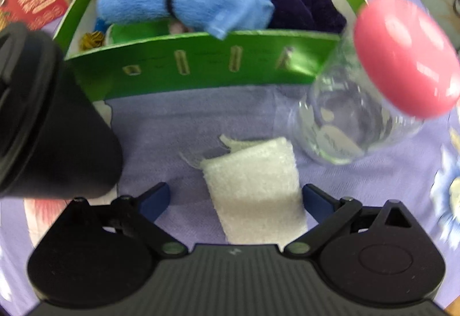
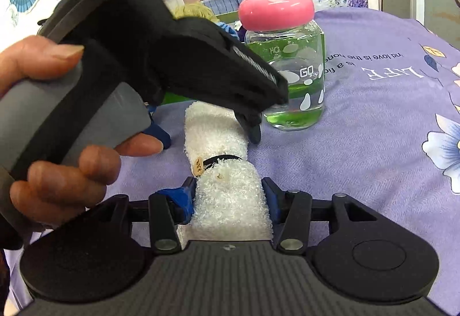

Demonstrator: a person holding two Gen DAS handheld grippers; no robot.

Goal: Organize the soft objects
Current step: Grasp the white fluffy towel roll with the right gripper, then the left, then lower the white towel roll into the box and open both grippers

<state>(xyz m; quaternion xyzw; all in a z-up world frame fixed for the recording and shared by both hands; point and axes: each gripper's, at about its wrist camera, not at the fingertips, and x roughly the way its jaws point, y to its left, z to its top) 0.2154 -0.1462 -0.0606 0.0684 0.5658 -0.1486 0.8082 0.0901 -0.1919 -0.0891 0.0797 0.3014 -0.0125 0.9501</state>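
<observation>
**Both grippers meet on a rolled white towel**

Right wrist view, left to right: a person's hand steers the left gripper down over the far end of the fluffy white rolled towel, jaws wide on either side, not touching. Its near end sits pinched between the right gripper's blue pads, seemingly to steady it. Long axis runs away from this camera across the lavender printed tablecloth, towards the green cardboard box of plush items. Rightmost stands a clear pink-lidded jar.
</observation>
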